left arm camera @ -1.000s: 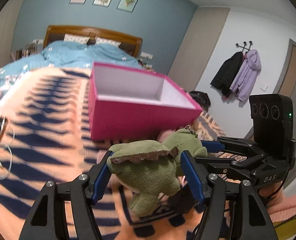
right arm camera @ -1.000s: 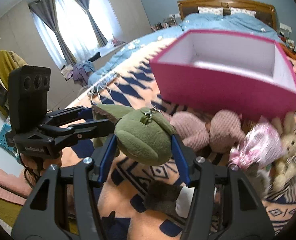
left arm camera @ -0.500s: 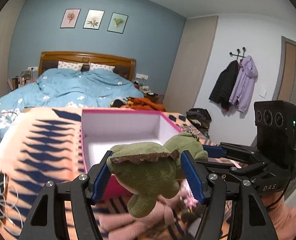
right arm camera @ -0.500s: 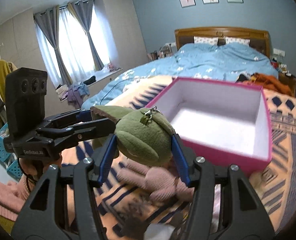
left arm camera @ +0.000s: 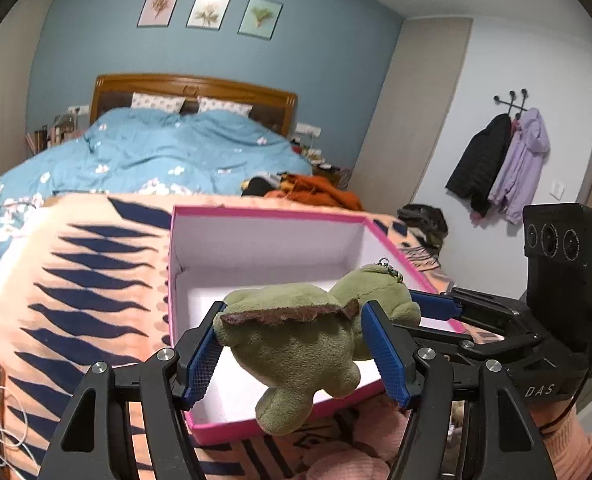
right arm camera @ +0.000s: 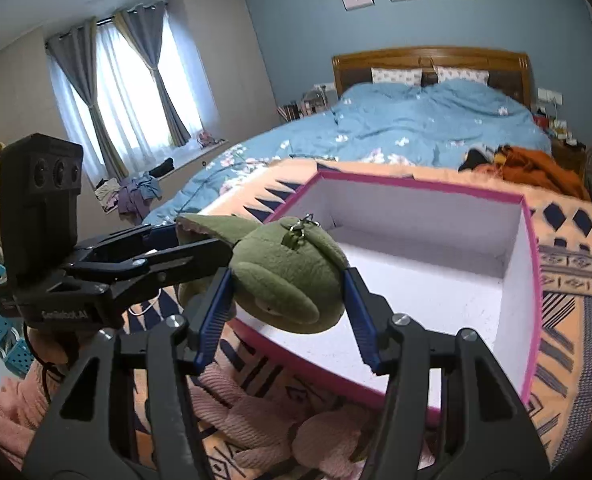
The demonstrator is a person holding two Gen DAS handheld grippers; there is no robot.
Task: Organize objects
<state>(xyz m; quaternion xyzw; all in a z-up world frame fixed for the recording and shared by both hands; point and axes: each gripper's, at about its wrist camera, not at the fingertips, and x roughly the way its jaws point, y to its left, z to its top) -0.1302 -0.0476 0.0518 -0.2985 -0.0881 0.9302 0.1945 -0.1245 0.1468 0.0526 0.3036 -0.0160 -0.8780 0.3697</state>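
Evidently both hand-held grippers, left and right, pinch one green plush over the pink box, probably so its floppy body drops inside.

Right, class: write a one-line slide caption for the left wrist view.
Both claws, left and right, hold a green plush toy over the open pink box on a patterned blanket.

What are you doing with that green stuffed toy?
A person is tidying toys on the bed. Both claws are shut on the green plush toy: the left claw pinches one end, the right claw the other. It hangs over the open, empty pink box, not dropped in yet. A pink plush lies on the blanket below.
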